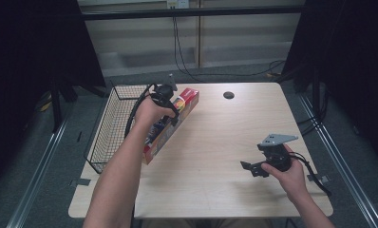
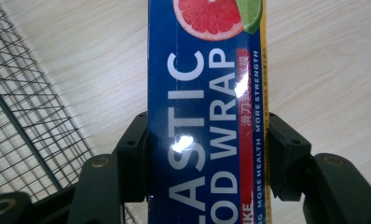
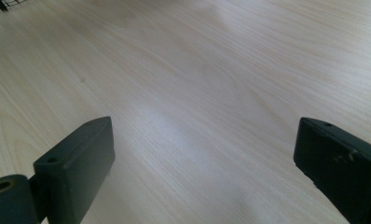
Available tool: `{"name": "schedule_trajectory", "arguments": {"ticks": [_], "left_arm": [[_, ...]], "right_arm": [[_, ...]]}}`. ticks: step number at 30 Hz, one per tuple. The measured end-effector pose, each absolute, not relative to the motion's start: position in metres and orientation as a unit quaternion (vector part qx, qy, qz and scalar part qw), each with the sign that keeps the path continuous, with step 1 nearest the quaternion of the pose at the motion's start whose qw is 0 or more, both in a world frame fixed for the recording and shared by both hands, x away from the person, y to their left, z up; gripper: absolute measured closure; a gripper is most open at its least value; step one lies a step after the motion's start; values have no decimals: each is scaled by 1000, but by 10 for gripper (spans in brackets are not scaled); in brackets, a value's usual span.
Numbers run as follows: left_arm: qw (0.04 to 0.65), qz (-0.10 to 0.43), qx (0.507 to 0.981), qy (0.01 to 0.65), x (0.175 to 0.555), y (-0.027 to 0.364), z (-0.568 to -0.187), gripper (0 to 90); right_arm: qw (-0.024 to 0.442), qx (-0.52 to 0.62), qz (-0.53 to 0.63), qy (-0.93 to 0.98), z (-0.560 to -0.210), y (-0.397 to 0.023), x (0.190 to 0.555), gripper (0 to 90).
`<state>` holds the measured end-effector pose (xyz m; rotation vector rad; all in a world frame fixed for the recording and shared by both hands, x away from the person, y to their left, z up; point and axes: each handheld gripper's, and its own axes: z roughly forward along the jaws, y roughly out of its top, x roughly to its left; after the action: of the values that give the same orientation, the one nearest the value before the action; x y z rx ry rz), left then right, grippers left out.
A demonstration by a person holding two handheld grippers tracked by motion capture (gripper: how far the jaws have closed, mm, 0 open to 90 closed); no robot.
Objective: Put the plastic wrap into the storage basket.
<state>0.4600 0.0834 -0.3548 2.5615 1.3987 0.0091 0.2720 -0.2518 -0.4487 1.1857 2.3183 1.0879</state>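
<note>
High view: near to far, as follows.
Right gripper [image 1: 254, 167]: near right of the pale wooden table [image 1: 234, 142]; jaws wide apart, nothing between them; likely parked clear of the work.
Left gripper [image 1: 170, 111]: jaws clamped across the width of the long blue plastic-wrap carton [image 1: 170, 124]; this narrow span probably gives the surest hold.
Carton position: left of table centre, lengthwise just beside the black wire basket [image 1: 115, 121], a likely destination.
Far edge: small black round disc [image 1: 229, 95].
</note>
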Motion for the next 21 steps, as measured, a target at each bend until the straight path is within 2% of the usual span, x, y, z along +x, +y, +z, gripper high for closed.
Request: {"name": "schedule_trajectory", "arguments": {"ticks": [21], "left_arm": [[112,11,855,506,454,106,-330,435]], "right_arm": [[155,413,384,811,-448,-252,272,53]]}}
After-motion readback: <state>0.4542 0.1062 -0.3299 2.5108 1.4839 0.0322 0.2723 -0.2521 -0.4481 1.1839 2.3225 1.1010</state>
